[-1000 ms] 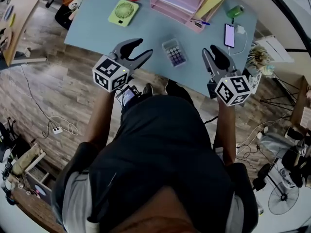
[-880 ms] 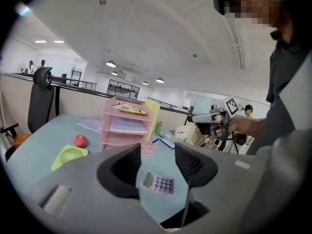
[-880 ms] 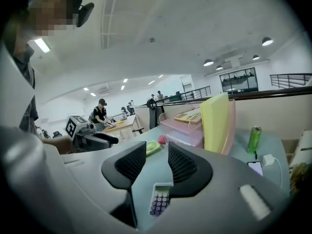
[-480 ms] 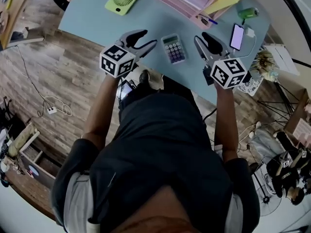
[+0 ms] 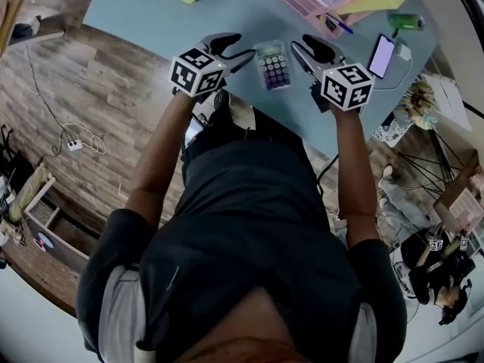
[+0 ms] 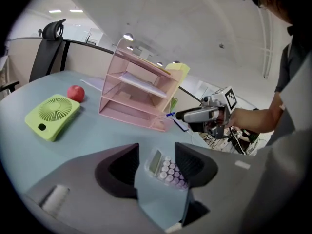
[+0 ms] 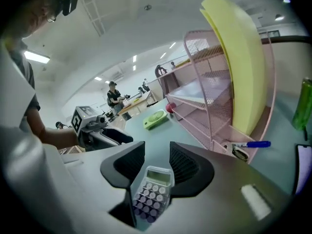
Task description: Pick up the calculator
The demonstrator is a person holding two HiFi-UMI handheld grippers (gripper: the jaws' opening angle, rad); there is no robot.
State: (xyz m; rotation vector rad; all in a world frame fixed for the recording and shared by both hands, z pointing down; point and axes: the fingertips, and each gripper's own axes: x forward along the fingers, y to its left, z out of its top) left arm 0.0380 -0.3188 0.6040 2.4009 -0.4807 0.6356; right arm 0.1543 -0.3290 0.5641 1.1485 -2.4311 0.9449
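Two hand-held grippers and one calculator, set out on a pale blue worktop (image 5: pixel 144 10).

1. Calculator (image 5: pixel 273 65): lies flat near the worktop's front edge, display end away from the person, between the two grippers. It is untouched and not lifted, in the same spot as a second ago.
2. Left gripper (image 5: pixel 239 48): jaws parted, nothing held. Its own view shows the calculator (image 6: pixel 165 170) on the worktop beyond the gap. A second ago it hung well to the left, by the front edge; its tips now sit just beside the calculator's left side. Contact cannot be told.
3. Right gripper (image 5: pixel 306 45): jaws parted, nothing held. The calculator (image 7: pixel 151 191) shows through the gap, low and close. This gripper has also moved forward and inward, and now sits near the calculator's right side.
4. Pink tray rack (image 6: pixel 136 96): at the back of the worktop, with a yellow folder (image 7: pixel 239 57) leaning on it and a blue pen (image 7: pixel 251 144) at its foot.
5. Green fan (image 6: pixel 52 116): lies flat at the left, with a red ball (image 6: pixel 75 93) just behind it.
6. Phone (image 5: pixel 382 55): at the right, with a green bottle (image 5: pixel 408 21) beyond it.
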